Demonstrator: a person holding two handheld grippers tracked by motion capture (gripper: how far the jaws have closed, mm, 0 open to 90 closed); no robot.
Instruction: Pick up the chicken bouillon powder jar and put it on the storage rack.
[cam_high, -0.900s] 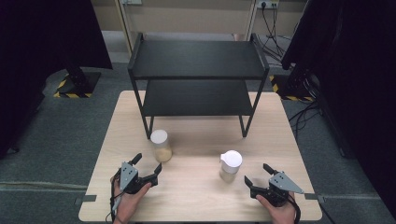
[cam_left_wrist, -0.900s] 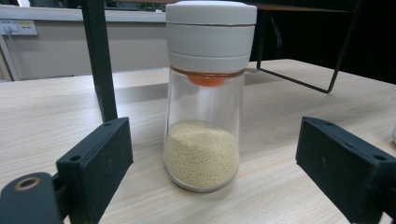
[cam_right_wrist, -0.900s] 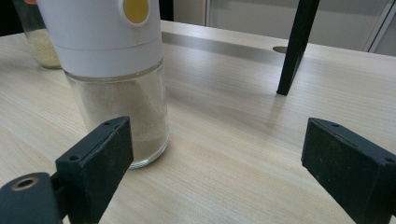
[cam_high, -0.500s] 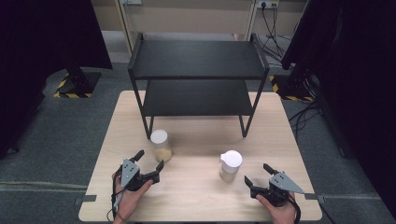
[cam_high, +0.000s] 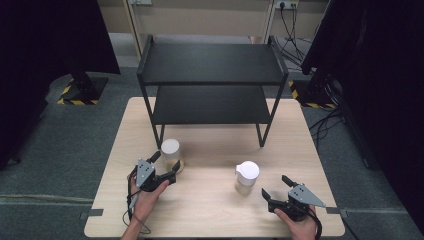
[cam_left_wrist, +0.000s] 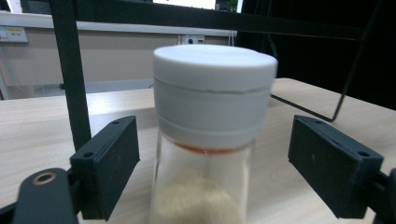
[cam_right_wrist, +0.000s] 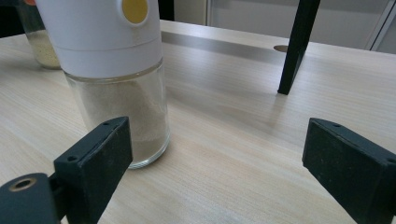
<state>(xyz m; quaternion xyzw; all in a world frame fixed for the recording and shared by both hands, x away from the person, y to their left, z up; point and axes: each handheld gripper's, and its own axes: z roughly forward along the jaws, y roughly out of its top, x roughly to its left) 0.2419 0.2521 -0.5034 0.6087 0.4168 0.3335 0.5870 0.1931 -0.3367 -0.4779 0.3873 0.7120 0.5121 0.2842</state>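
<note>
Pale wood table (cam_high: 210, 210) filled the lower centre of the high view, with a black two-tier shelf (cam_high: 210, 65) at its far side. The left gripper (cam_high: 166, 167) sat lower left with its jaws spread wide around a white-capped glass jar (cam_high: 170, 152); in the left gripper view the jar (cam_left_wrist: 210, 140) stood between the jaws, blurred, its base cut off. The right gripper (cam_high: 276, 187), lower right, was also wide open, near but clear of a second white-capped jar (cam_high: 247, 176), whose top was cut off in the right gripper view (cam_right_wrist: 116, 93).
</note>
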